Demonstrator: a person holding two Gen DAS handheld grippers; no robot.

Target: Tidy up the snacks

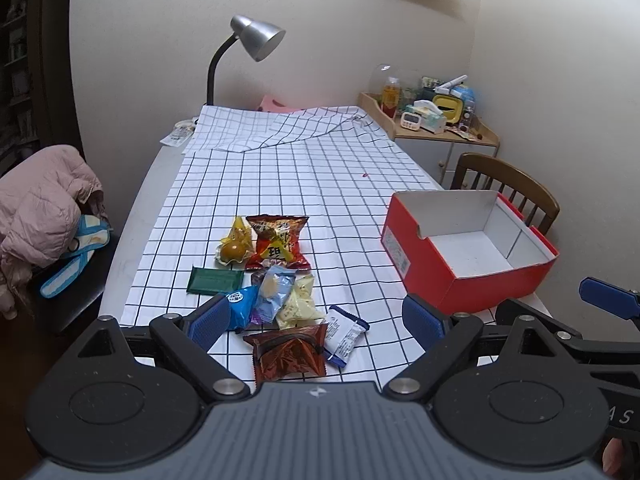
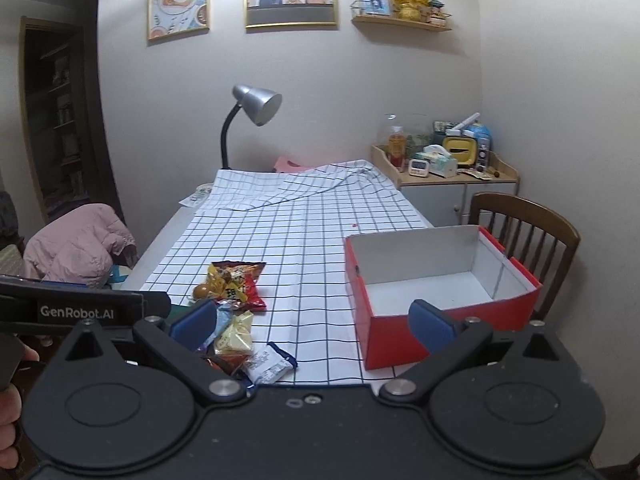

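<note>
— None of the snacks (image 1: 280, 292) are boxed yet; we see them heaped on the bench (image 1: 320, 184) just ahead of our left tool (image 1: 316, 320).

— Agreed. Both tools gape empty, our right tool (image 2: 312, 324) facing the bare red box (image 2: 440, 300).

"GenRobot.AI" stands in white on the left gripper (image 2: 90, 312) body — snack and box labels blur unreadably.

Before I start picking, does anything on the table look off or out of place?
Two things. The snacks lie in a loose, overlapping heap on the checked tablecloth, none in the red box, which holds nothing. The cloth's far end is folded back on itself and rumpled, leaving the table bare along its left edge.
</note>
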